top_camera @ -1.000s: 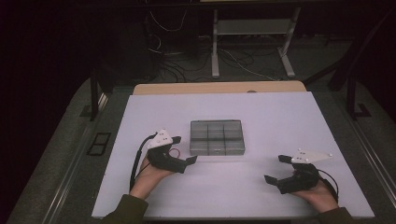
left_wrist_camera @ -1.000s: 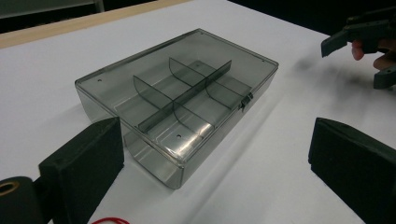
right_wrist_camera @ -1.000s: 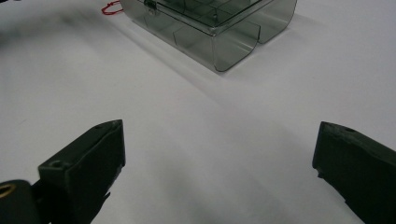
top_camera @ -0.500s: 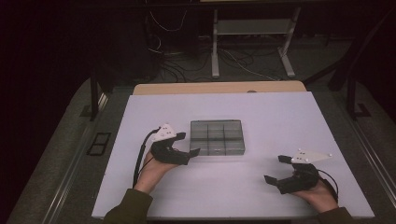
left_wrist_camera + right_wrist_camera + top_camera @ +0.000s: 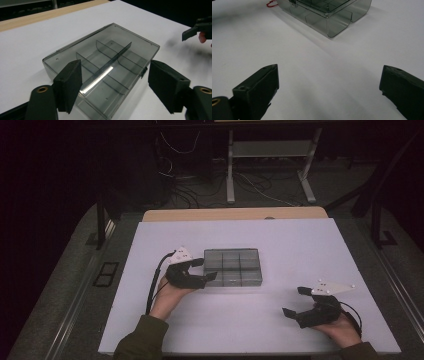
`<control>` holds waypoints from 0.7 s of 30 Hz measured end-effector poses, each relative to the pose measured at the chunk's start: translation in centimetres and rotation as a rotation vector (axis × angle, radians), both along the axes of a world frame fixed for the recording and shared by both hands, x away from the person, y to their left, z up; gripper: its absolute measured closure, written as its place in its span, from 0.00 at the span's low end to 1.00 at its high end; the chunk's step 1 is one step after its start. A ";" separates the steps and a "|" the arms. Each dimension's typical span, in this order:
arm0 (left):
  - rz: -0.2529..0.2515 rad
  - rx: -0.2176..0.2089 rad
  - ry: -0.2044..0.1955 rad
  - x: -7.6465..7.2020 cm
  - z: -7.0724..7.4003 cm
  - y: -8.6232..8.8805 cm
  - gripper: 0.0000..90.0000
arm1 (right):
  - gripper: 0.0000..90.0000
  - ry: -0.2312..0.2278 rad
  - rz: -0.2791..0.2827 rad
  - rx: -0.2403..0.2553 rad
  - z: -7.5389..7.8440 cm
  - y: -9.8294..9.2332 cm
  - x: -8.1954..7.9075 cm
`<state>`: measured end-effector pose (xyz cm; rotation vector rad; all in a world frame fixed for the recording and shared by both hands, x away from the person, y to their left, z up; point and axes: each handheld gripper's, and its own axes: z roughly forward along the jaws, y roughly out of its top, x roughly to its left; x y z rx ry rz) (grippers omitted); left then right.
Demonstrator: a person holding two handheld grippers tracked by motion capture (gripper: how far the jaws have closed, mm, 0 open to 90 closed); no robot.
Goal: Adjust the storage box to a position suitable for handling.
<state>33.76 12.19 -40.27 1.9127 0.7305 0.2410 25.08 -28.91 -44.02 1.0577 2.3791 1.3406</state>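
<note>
High view first: looking down on a white table (image 5: 280, 245), and finding a smoky clear compartment box (image 5: 232, 266) lying flat near its middle, lid shut, with the long axis running left to right across the table.

Reaching for that box with the left tongs (image 5: 206, 270), which are sitting at its left short end, far nearer than the right tongs (image 5: 294, 301); keeping those low on the table towards the near right corner, well apart from the box, with the jaws spread wide on nothing.

Left gripper view next: looking straight down the box's long middle divider, so facing the short end squarely. Straddling that near end with both pads, the jaws having just been closing, yet not pressing on the walls; holding at a middling gap with the box end between them, so judging the coming move as a squeeze across the short side.

Spotting a small latch (image 5: 143, 72) on the box's long edge beside the right-hand pad.

Finding no brand, label or readable writing on the box or the tongs.
</note>
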 end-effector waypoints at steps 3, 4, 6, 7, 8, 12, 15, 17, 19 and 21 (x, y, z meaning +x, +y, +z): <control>-0.002 0.003 0.006 0.4 0.1 -0.3 0.33 | 0.03 0.001 0.000 0.001 0.0 0.0 0.0; -0.003 0.008 0.005 0.5 0.1 -0.5 0.33 | 0.03 0.001 0.000 0.002 0.0 0.0 0.0; -0.005 0.008 0.009 0.9 0.2 -0.7 0.36 | 0.03 0.000 0.000 0.001 0.0 0.0 0.0; -0.004 0.008 0.012 1.0 0.3 -0.9 0.36 | 0.03 0.000 0.000 0.001 0.0 0.0 0.0; -0.006 0.010 0.012 1.2 0.3 -1.0 0.38 | 0.03 0.000 0.001 0.001 0.0 0.0 0.0; -0.010 0.019 0.018 1.8 0.4 -1.6 0.44 | 0.03 0.001 0.001 0.002 0.0 -0.1 0.0; -0.010 0.028 0.026 2.3 0.4 -2.1 0.47 | 0.03 0.001 -0.001 0.004 0.1 -0.1 -0.1; -0.010 0.040 0.031 2.6 0.5 -2.4 0.51 | 0.03 0.003 -0.002 0.005 0.1 -0.1 -0.1; -0.008 0.052 0.034 3.0 0.7 -2.6 0.54 | 0.03 0.003 -0.003 0.005 0.1 -0.1 -0.1; -0.001 0.061 0.036 3.4 0.8 -2.9 0.56 | 0.03 0.003 -0.003 0.006 0.1 -0.1 -0.1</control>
